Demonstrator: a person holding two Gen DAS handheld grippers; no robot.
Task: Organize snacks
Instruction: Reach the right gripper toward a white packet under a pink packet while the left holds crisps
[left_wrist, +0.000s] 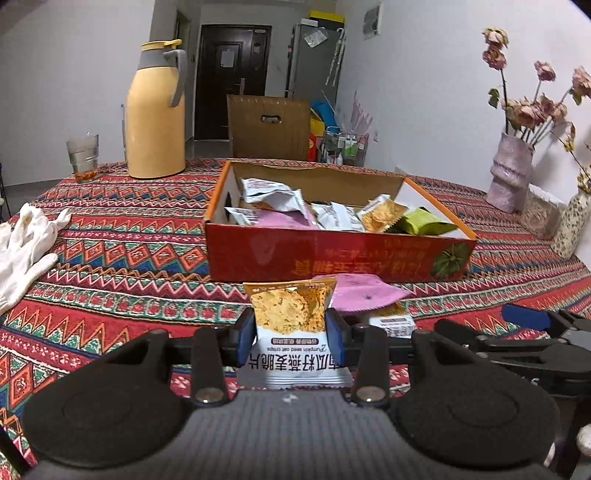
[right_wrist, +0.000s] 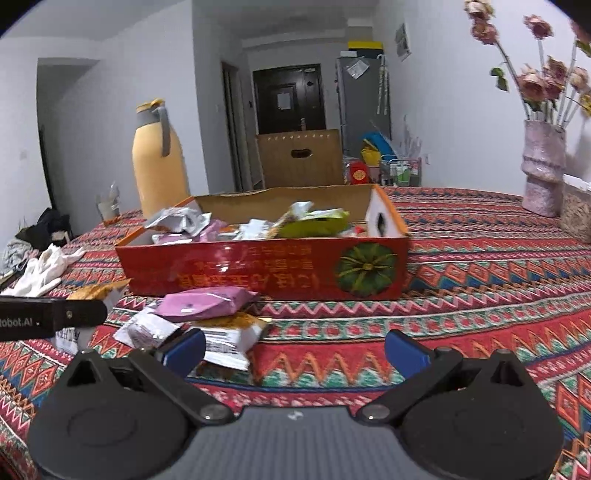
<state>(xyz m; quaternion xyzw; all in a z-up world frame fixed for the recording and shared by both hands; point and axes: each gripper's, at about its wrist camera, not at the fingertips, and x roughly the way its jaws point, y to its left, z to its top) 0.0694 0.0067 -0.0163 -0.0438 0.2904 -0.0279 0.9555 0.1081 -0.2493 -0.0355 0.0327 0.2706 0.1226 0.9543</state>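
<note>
My left gripper (left_wrist: 291, 328) is shut on a white and orange oat crisps packet (left_wrist: 291, 314), held upright just in front of the red cardboard box (left_wrist: 332, 254). The box holds several snack packets (left_wrist: 332, 214). A pink packet (left_wrist: 362, 291) lies on the cloth before the box. In the right wrist view my right gripper (right_wrist: 295, 350) is open and empty, low over the cloth, with its left finger beside a pile of loose packets (right_wrist: 221, 332) topped by the pink packet (right_wrist: 207, 304). The box (right_wrist: 266, 269) stands behind them.
A yellow thermos (left_wrist: 155, 114) and a glass (left_wrist: 83, 157) stand at the back left. White gloves (left_wrist: 26, 243) lie at the left edge. A pink vase with dried flowers (left_wrist: 511, 170) and jars (left_wrist: 570, 225) stand at the right. The left gripper's arm (right_wrist: 48, 317) shows in the right wrist view.
</note>
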